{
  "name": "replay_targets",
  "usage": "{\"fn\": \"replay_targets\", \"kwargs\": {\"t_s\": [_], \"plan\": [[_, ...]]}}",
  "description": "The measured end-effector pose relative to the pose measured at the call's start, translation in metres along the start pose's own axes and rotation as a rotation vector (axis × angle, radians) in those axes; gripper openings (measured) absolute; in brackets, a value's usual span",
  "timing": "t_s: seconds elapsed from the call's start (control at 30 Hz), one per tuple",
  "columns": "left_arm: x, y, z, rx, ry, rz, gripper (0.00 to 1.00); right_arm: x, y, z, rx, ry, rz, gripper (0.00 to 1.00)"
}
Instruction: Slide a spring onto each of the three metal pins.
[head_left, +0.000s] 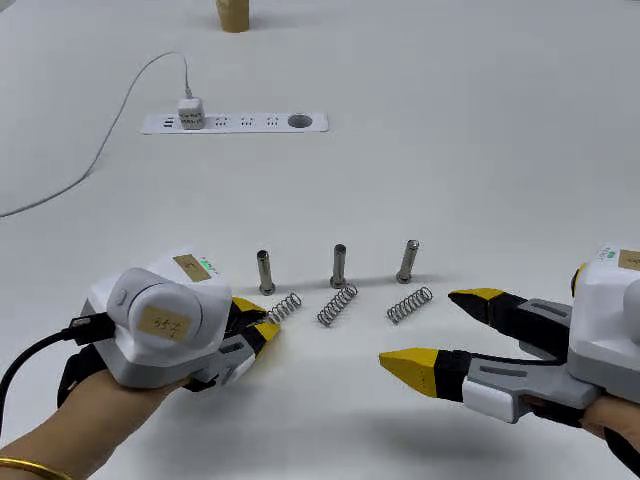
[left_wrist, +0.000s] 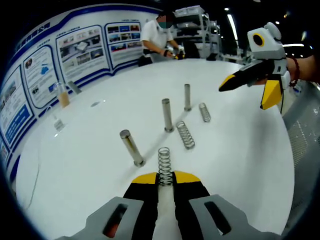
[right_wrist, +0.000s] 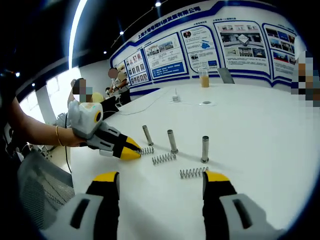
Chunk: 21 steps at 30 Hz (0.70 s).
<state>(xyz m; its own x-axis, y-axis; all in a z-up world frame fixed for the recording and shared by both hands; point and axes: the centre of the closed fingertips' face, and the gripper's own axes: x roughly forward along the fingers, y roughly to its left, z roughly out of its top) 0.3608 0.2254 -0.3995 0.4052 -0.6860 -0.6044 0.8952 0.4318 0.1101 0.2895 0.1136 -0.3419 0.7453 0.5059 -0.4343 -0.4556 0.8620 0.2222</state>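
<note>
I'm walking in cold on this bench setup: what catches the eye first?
Three upright metal pins stand in a row on the white table, a spring lying before each. The left gripper is closed on the end of the left spring, while the right gripper hangs open near the right spring.

3 bare pins (head_left: 339, 265) upright; 2 springs (head_left: 337, 305) flat, left spring (head_left: 284, 307) gripped.

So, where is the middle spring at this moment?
In the head view the middle spring lies on the table just in front of the middle pin, between the left spring and the right spring.
</note>
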Motion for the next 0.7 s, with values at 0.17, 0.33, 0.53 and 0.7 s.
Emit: {"fn": "replay_targets", "kwargs": {"t_s": [0.17,0.33,0.53,0.7], "plan": [[-0.002,-0.001,-0.001,0.024,0.006,0.006,0.10,-0.002,-0.001,0.001,0.007,-0.002,-0.004,0.68],[-0.009,-0.005,0.003,0.021,-0.016,0.011,0.10,-0.003,-0.003,0.005,0.063,-0.019,-0.010,0.64],[-0.025,-0.010,0.020,0.000,-0.078,0.034,0.10,-0.002,0.002,0.013,0.077,-0.039,-0.009,0.62],[-0.036,-0.015,0.036,-0.007,-0.135,0.044,0.10,0.000,0.009,0.022,0.095,-0.066,0.004,0.60]]}}
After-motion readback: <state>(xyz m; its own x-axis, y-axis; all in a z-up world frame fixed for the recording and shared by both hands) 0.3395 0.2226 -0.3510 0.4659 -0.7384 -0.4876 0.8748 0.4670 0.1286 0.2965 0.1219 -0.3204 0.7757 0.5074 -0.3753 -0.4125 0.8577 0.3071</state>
